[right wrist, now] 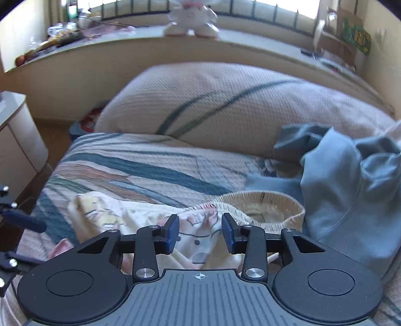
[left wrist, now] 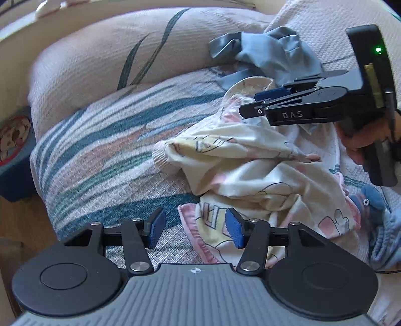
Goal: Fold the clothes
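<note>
A crumpled cream garment (left wrist: pixel 250 170) with cartoon prints and pink trim lies on the patterned bedspread (left wrist: pixel 100 150). My left gripper (left wrist: pixel 195 229) hovers open over its pink hem (left wrist: pixel 188 215), the pads touching nothing. My right gripper (right wrist: pixel 200 234) is open too, above the cream cloth (right wrist: pixel 198 240) just short of its elastic waistband (right wrist: pixel 265 200). In the left wrist view the right gripper (left wrist: pixel 250 104) reaches in from the right, held by a hand (left wrist: pixel 358 143). A blue-grey garment (right wrist: pixel 345 180) lies heaped behind the cream one, and the left gripper (right wrist: pixel 32 242) shows at the left edge.
A large pillow (right wrist: pixel 225 100) lies behind the clothes against a headboard shelf (right wrist: pixel 125 50) that carries a plush toy (right wrist: pixel 190 20). A nightstand (right wrist: pixel 17 135) and wooden floor are left of the bed. Another blue cloth piece (left wrist: pixel 371 200) lies at the right.
</note>
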Available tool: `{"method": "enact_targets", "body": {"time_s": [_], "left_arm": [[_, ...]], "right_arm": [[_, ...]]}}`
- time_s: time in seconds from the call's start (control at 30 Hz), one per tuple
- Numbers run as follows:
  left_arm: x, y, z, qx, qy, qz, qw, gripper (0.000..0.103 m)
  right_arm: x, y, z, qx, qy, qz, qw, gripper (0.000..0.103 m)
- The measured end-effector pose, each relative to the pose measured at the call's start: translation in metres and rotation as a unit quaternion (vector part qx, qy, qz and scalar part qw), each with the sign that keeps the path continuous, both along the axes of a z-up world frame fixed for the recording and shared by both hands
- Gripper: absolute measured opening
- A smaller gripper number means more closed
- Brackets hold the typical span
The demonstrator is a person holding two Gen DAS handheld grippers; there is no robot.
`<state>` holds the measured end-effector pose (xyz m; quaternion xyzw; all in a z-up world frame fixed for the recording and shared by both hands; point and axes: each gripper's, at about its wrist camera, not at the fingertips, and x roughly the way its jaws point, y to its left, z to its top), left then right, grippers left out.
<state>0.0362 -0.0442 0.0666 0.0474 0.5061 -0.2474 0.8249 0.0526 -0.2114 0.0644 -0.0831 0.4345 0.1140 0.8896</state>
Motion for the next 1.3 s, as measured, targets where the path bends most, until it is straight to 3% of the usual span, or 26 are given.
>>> {"method": "enact_targets", "body": {"time_s": [0.07,0.1,0.13,0.17,0.2,0.4,0.53,0.63,0.73,0.83,0.97,1.03,1.1,1.23,1.3], "left_arm": [[0.002,0.001,-0.005,-0.001,0.006,0.005,1.0,0.05],[0.003,0.001,-0.006,-0.002,0.008,0.007,0.9999,0.05],[0.003,0.001,-0.006,-0.005,0.008,0.008,0.9999,0.051],[0.003,0.001,-0.006,-0.006,0.007,0.01,0.9999,0.051],[0.003,0.001,-0.005,-0.005,0.005,0.011,0.9999,0.051],[0.005,-0.002,-0.002,-0.004,0.002,0.015,0.9999,0.057],[0.005,-0.006,-0.004,-0.009,0.006,0.014,0.9999,0.059],[0.004,-0.009,-0.005,-0.006,0.008,0.012,0.9999,0.061],[0.005,-0.012,-0.006,-0.007,0.012,0.013,0.9998,0.062],[0.006,-0.016,-0.005,-0.009,0.009,0.014,0.9998,0.063],[0.012,-0.024,-0.007,-0.02,0.009,0.016,0.9996,0.062],[0.013,-0.031,-0.008,-0.021,0.004,0.012,0.9997,0.062],[0.013,-0.039,-0.01,-0.013,-0.005,0.01,0.9999,0.062],[0.01,-0.048,-0.015,-0.003,-0.014,0.008,0.9999,0.064],[0.008,-0.052,-0.019,0.001,-0.018,0.006,0.9998,0.065]], "right_arm": [[0.005,0.0,-0.014,-0.007,0.016,0.0,1.0,0.037],[0.008,0.0,-0.02,-0.005,0.025,0.0,1.0,0.031],[0.009,-0.002,-0.025,0.003,0.033,-0.001,0.999,0.026],[0.01,-0.006,-0.028,0.016,0.038,-0.005,0.999,0.011],[0.01,-0.01,-0.026,0.022,0.037,-0.011,0.999,0.006],[-0.004,-0.044,0.019,0.01,-0.023,-0.032,0.999,0.003],[-0.017,-0.084,0.047,-0.036,-0.06,-0.077,0.995,0.003],[-0.027,-0.119,0.055,-0.068,-0.072,-0.133,0.986,0.003],[-0.035,-0.153,0.05,-0.056,-0.067,-0.178,0.98,0.003],[-0.044,-0.166,0.043,-0.044,-0.062,-0.203,0.976,0.011],[-0.054,-0.137,0.042,-0.002,-0.055,-0.14,0.989,0.015],[-0.049,-0.115,0.039,0.011,-0.049,-0.107,0.993,0.021],[-0.042,-0.095,0.034,0.027,-0.044,-0.082,0.995,0.035],[-0.021,-0.059,0.019,0.043,-0.032,-0.051,0.997,0.042],[-0.01,-0.046,0.012,0.044,-0.027,-0.048,0.998,0.051]]}}
